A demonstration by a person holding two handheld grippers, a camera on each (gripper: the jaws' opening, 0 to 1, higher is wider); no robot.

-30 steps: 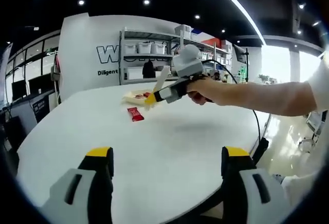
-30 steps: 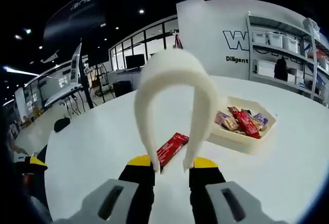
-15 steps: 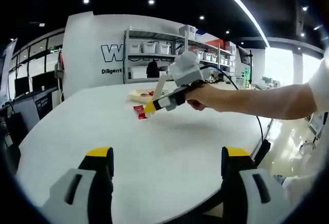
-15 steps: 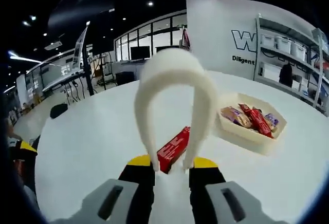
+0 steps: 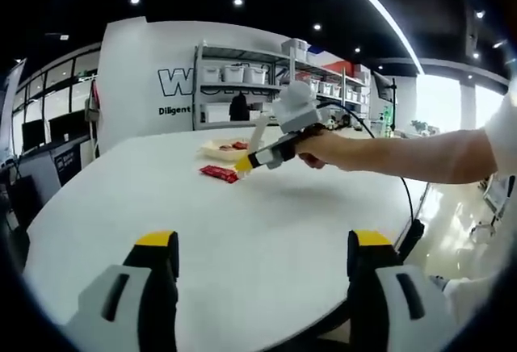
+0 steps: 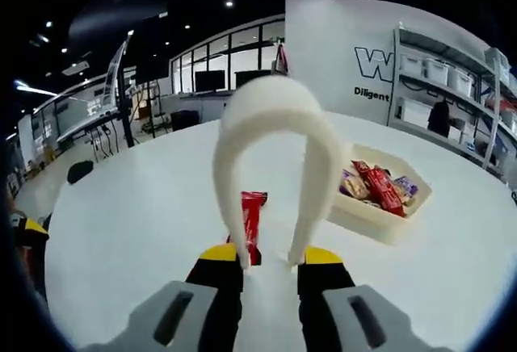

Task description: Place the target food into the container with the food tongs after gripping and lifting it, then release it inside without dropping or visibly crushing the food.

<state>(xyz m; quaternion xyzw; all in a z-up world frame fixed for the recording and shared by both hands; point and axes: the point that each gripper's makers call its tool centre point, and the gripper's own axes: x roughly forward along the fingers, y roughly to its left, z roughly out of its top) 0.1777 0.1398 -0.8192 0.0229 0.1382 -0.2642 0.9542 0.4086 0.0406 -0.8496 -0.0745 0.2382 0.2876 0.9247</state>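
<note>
In the right gripper view, cream food tongs are clamped between the narrowly set jaws of the right gripper, their looped end arching forward over the white round table. A red snack bar lies flat on the table between the tong arms; whether it is touched cannot be told. To its right, apart from it, a cream hexagonal container is seen holding several wrapped snacks.

In the left gripper view, the left gripper is held wide and empty above the near table edge. Across the table, the right gripper is seen in a person's hand, just beside the bar.
</note>
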